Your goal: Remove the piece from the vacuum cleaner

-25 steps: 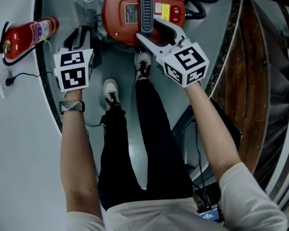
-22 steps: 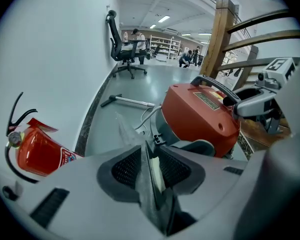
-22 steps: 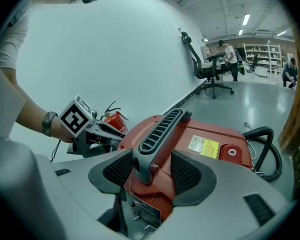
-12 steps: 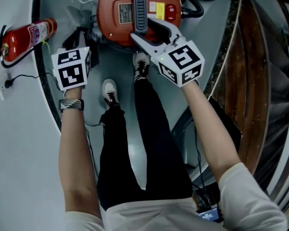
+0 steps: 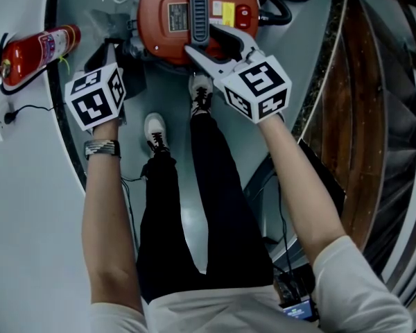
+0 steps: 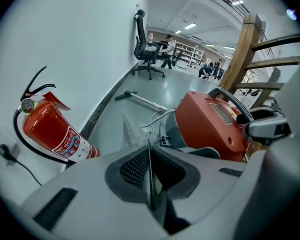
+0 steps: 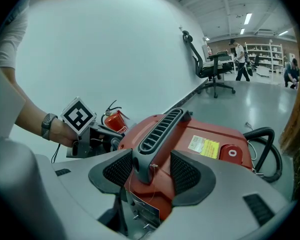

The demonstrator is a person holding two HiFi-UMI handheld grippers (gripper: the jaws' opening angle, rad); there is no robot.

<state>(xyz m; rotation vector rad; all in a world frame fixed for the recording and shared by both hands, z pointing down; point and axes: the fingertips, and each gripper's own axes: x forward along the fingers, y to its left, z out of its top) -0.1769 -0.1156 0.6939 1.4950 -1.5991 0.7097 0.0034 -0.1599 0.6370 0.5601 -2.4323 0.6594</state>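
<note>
Orange-red, the vacuum cleaner (image 5: 156,47) stands on the grey floor (image 5: 170,92) at 12 o'clock in the head view, just beyond the person's shoes (image 5: 154,129). The right claw (image 7: 150,176) reaches onto it from 5 o'clock. Its jaws are released and straddle the near end of the grey ribbed handle (image 7: 157,131), with a gap showing beside one pad. The left claw (image 6: 150,184) hangs at the vacuum's 8 o'clock. Its jaws have just clenched, pad against pad, with nothing seen between them. A red fire extinguisher (image 5: 38,50) rests at 10 o'clock by the white wall. A black hose (image 5: 281,21) curls at the vacuum's 2 o'clock.
</note>
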